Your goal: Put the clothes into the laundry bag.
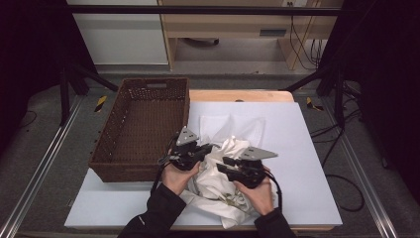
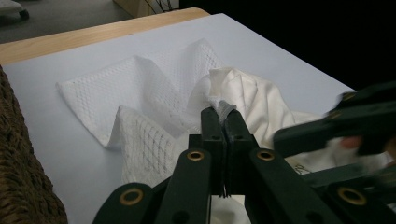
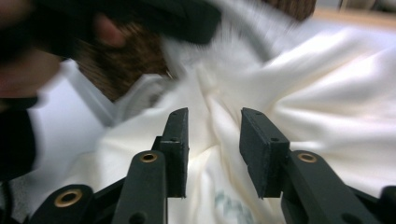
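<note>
Left gripper (image 2: 219, 114) clamped on cream garment (image 1: 218, 186), bunched near tabletop's front edge by basket (image 1: 141, 171). Right gripper (image 3: 215, 126) jaws apart over a fold. Regrip deeper, keep cloth taut before lifting.

cream garment (image 1: 218, 191): 1 | mesh cloth (image 1: 230, 124): 1 | wicker basket (image 1: 124, 171): 1 | tools: 2

cream garment (image 1: 218, 183): looking soft matt cloth | towel (image 2: 140, 93): showing rough waffle weave | basket (image 1: 141, 126): appearing coarse woven wicker
</note>
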Tool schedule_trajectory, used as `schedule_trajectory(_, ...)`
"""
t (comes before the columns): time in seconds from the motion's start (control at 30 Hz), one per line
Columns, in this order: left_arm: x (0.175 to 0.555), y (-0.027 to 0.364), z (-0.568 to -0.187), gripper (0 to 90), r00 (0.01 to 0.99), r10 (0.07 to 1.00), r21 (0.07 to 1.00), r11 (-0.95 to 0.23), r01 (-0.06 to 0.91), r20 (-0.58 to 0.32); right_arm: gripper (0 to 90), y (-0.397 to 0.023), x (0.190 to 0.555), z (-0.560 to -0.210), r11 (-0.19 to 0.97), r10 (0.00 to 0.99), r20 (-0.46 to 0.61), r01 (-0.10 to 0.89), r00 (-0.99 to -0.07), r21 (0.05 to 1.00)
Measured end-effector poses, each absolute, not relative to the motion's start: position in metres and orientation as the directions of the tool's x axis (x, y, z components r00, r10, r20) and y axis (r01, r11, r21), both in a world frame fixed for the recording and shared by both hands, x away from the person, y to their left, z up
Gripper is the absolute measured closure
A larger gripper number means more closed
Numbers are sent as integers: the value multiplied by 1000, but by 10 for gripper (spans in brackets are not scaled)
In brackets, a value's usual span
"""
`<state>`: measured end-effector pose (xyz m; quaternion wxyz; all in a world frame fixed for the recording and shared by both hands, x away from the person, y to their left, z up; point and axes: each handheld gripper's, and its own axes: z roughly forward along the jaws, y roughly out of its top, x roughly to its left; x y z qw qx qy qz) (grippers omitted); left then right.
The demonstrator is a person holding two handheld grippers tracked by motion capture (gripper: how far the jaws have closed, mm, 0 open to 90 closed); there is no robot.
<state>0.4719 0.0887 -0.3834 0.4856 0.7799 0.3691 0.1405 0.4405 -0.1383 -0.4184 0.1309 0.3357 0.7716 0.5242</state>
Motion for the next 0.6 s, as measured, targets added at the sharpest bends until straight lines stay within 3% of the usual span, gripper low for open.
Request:
schedule_trajectory(0.13,471,86,-384,893,698,706,863,-271,426,-123,404,-167,436,-405,278,759,-7,315,-651,907)
schedule_trajectory(0.17,471,85,-384,893,698,706,864,-271,424,-121,351,-173,444,-411,281,783,-2,351,-622,893)
schedule_trajectory(0.27,472,83,-382,893,704,701,864,-279,420,-116,347,-172,470,-442,307,784,57,466,-619,830)
schedule_trajectory(0.33,472,82,-383,893,706,700,859,-290,421,-110,442,-169,480,-456,311,777,95,511,-622,801)
schedule_trajectory(0.4,472,81,-385,893,705,701,858,-292,423,-109,705,-166,485,-462,292,758,158,545,-633,786)
schedule_trajectory(0.47,473,83,-385,893,704,701,858,-285,427,-117,837,-168,480,-455,296,751,134,511,-646,807)
schedule_trajectory(0.6,474,84,-382,893,697,706,862,-272,427,-122,857,-170,460,-436,284,661,161,442,-733,851)
